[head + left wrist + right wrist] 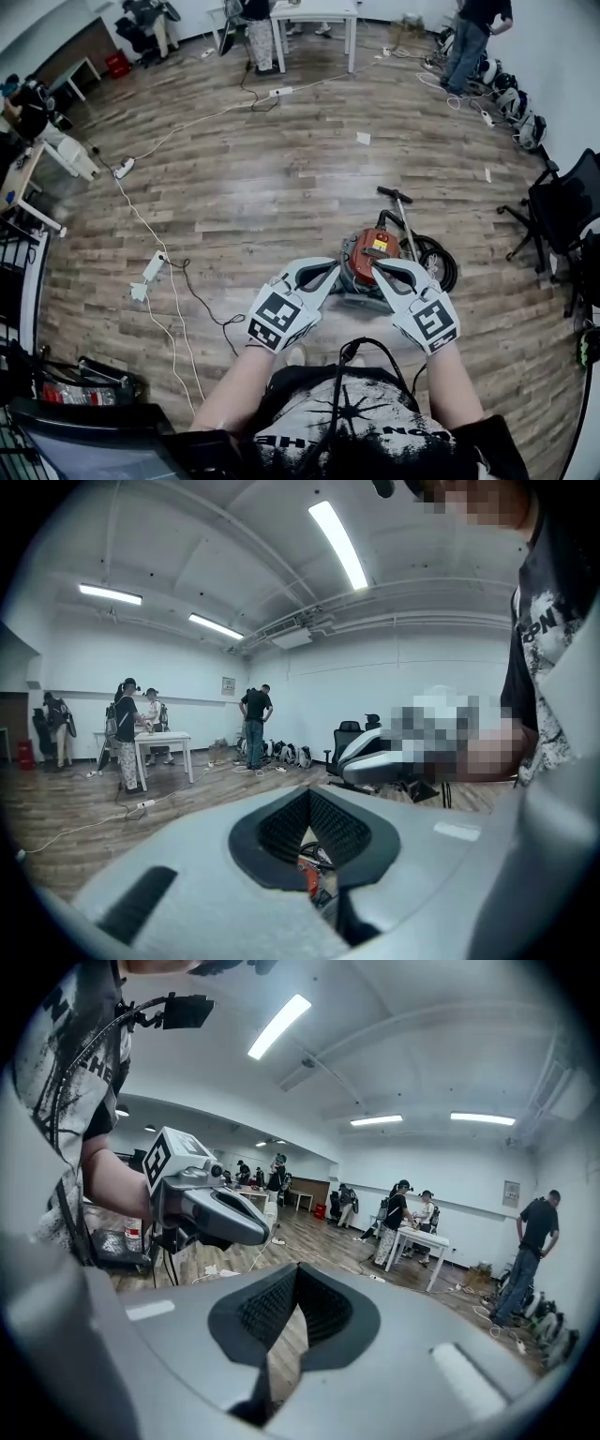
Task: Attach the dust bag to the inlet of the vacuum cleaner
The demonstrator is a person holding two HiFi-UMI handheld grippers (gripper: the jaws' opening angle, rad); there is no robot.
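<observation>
"Which step is this?"

"Hard to call. Both are pressed together, pinching nothing. The left tongs (334, 270) and right tongs (378, 268) hang side by side over the vacuum cleaner (371, 247), which stands on the wooden floor (234, 187) in front of the person. That fits a bag not yet in hand, or one already seated."

"Where's the dust bag?"

"I can't find it. The tongs cover the machine's near side, so the inlet is hidden. Only its red top, a coiled black hose (439, 265) and the handle (397, 198) show. The next move hangs on what that inlet holds."
</observation>
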